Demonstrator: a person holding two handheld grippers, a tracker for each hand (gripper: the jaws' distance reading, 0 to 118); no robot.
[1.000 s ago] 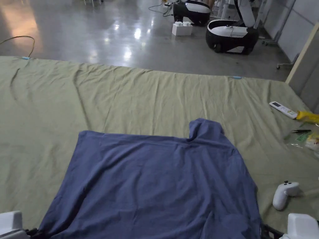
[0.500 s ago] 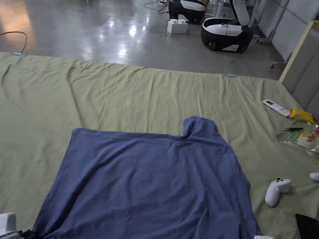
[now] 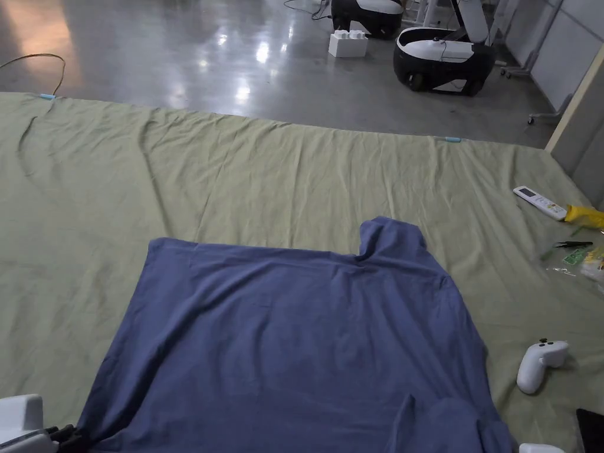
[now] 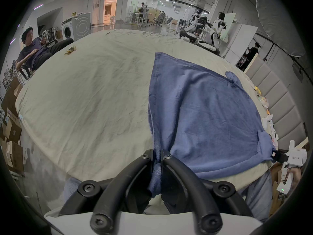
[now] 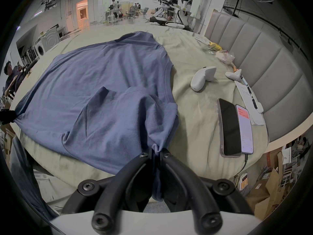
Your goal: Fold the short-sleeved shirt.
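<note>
A blue short-sleeved shirt (image 3: 295, 342) lies spread on the green sheet (image 3: 265, 177), one sleeve (image 3: 392, 239) poking out at its far edge. My left gripper (image 4: 157, 155) is shut on the shirt's (image 4: 203, 111) near left corner at the table's front edge; its white body (image 3: 20, 422) shows at the bottom left of the head view. My right gripper (image 5: 155, 151) is shut on the near right corner of the shirt (image 5: 101, 86), where the cloth bunches and a sleeve lies folded over. From the left gripper view, the right gripper (image 4: 277, 154) pinches that far corner.
A white controller (image 3: 540, 364) lies right of the shirt, with a remote (image 3: 538, 202), a yellow item (image 3: 584, 215) and plastic bags farther back. Two phones (image 5: 235, 128) and papers sit near the padded headboard (image 5: 262, 69). A person (image 4: 33, 50) sits at the far left. Robots (image 3: 442, 56) stand on the floor beyond.
The head camera has shifted slightly. The shirt's near right corner is more bunched and has slid toward the front edge; the left corner stays held.
</note>
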